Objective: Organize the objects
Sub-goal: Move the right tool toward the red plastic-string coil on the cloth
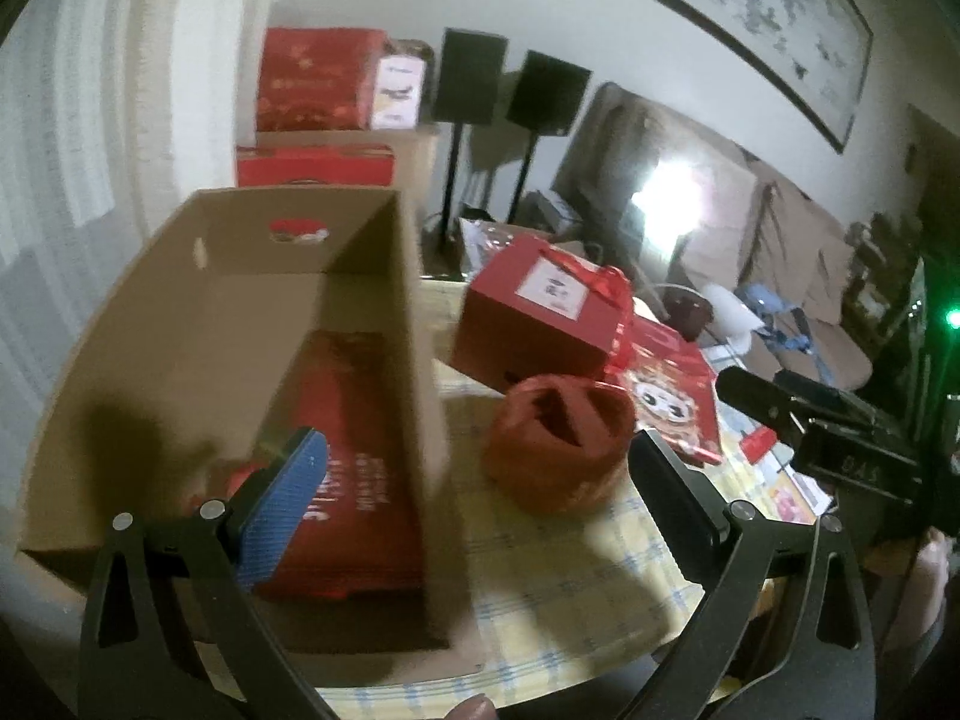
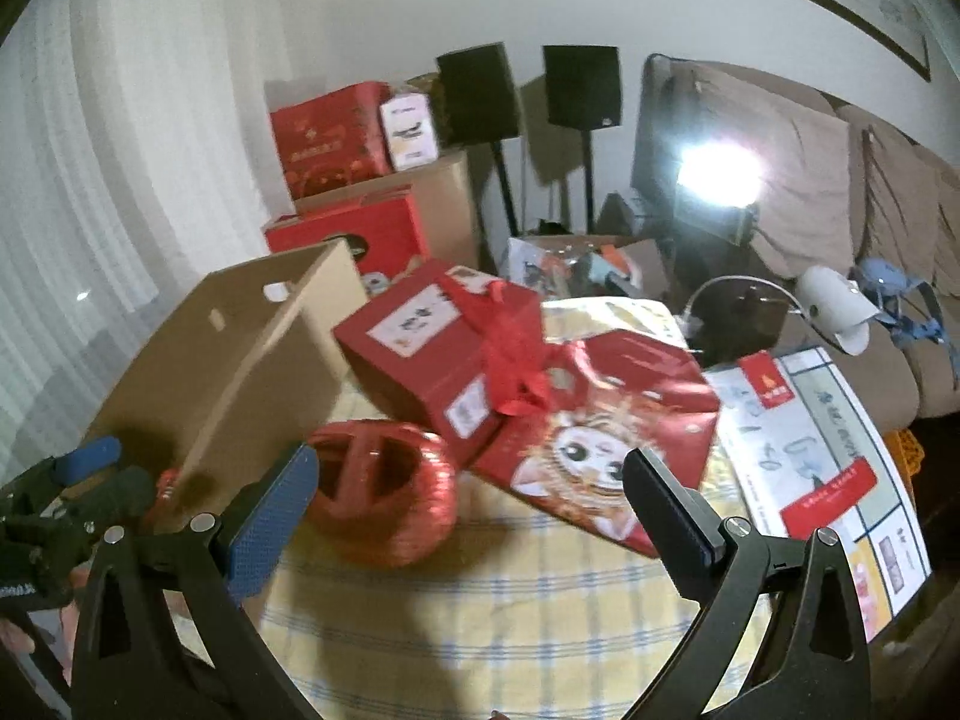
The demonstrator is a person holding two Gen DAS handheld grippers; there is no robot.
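With one flat red packet (image 1: 354, 462) already in the open brown cardboard box (image 1: 180, 330) at frame left, both grippers' jaws are released and empty while the round red woven basket (image 2: 384, 495) and red ribboned gift box (image 2: 432, 354) wait on the counter (image 2: 510, 612).

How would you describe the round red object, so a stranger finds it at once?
Start at the open cardboard box on the checked tablecloth. Just right of it, before the ribboned red gift box, sits the round red basket. Unlike its flat-sided neighbours, it is rounded and shiny.
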